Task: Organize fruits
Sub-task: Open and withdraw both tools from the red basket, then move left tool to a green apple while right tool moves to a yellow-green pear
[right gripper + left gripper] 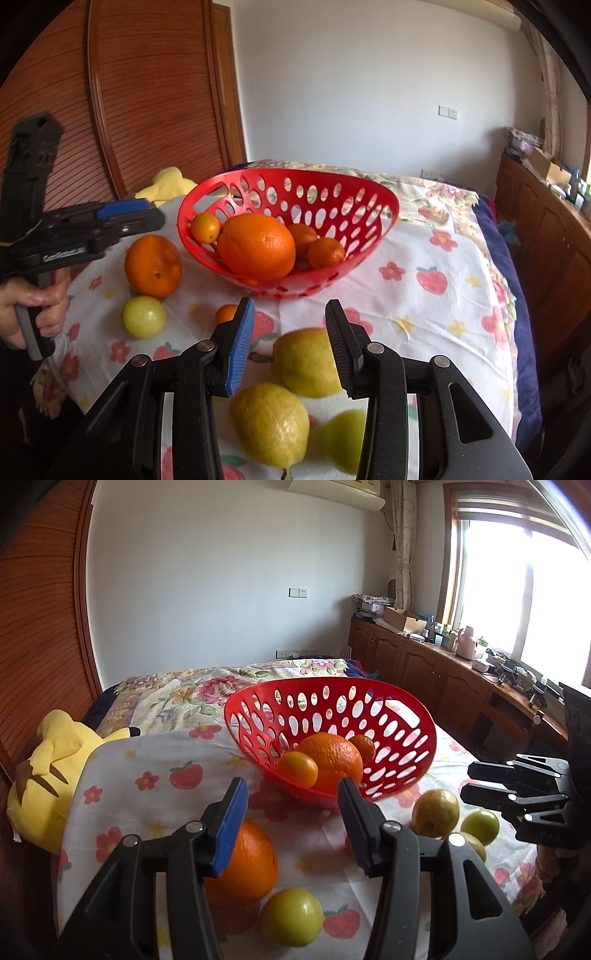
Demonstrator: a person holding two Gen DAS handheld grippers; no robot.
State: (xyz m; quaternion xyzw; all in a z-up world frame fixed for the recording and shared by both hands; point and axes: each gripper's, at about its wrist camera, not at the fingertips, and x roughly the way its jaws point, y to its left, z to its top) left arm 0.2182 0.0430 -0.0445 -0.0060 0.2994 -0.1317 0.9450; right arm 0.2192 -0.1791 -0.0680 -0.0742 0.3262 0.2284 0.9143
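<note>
A red perforated basket [406, 716] [369, 192] sits on the cloth and holds a large orange [332, 760] [256, 245] and several small mandarins [205, 228]. My left gripper [291, 797] is open and empty, above a loose orange [255, 860] [153, 266] and a green-yellow round fruit [291, 915] [143, 316]. My right gripper [290, 317] is open and empty, just above a yellow pear [306, 362]. Two more yellow-green fruits [269, 424] lie below it. A tiny mandarin [226, 314] lies beside its left finger.
A yellow plush toy [48, 771] lies at the cloth's left edge. A wooden sliding door [147, 92] stands behind. A wooden cabinet [424, 664] with clutter runs under the window at right. The bed [495, 236] edge drops at the right.
</note>
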